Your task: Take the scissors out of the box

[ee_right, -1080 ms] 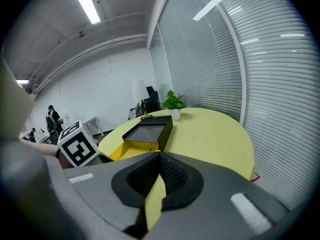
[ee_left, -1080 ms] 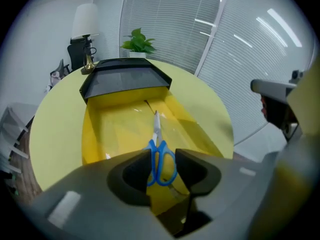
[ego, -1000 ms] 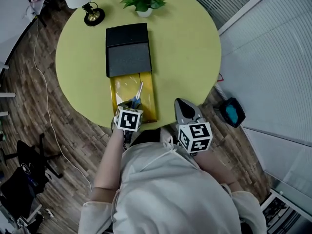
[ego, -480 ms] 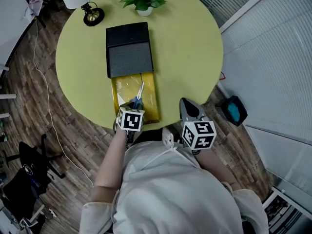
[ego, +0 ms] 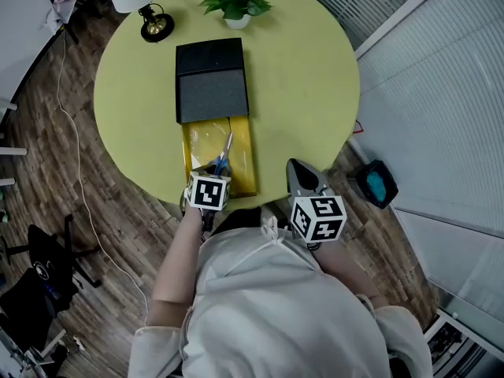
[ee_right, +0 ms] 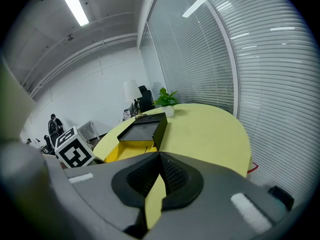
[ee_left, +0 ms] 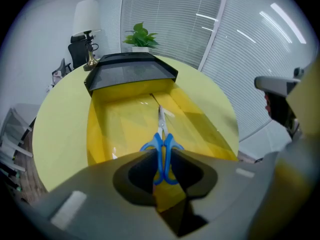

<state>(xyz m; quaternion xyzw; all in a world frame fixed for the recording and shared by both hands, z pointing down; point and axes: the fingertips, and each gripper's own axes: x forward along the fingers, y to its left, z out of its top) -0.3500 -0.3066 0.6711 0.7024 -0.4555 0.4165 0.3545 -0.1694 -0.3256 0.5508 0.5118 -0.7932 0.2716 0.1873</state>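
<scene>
Blue-handled scissors [ego: 223, 157] lie in the yellow inner tray [ego: 246, 160] that is pulled out of the black box sleeve [ego: 211, 81], with the blades pointing towards the sleeve. My left gripper [ego: 214, 168] points steeply down at the tray's near end. In the left gripper view it [ee_left: 162, 165] is shut on the scissors' handles [ee_left: 163, 151], with the yellow tray [ee_left: 120, 126] and black sleeve [ee_left: 131, 71] beyond. My right gripper [ego: 303, 176] hovers off the table's near edge, right of the tray. It [ee_right: 160, 156] is shut, with nothing between its jaws.
The round yellow-green table [ego: 307, 85] carries a potted plant [ego: 236, 2] and a lamp with a brass base [ego: 156, 24] at its far side. A blue-and-black object [ego: 376, 183] sits on the floor to the right, and a chair [ego: 39, 278] stands at the left.
</scene>
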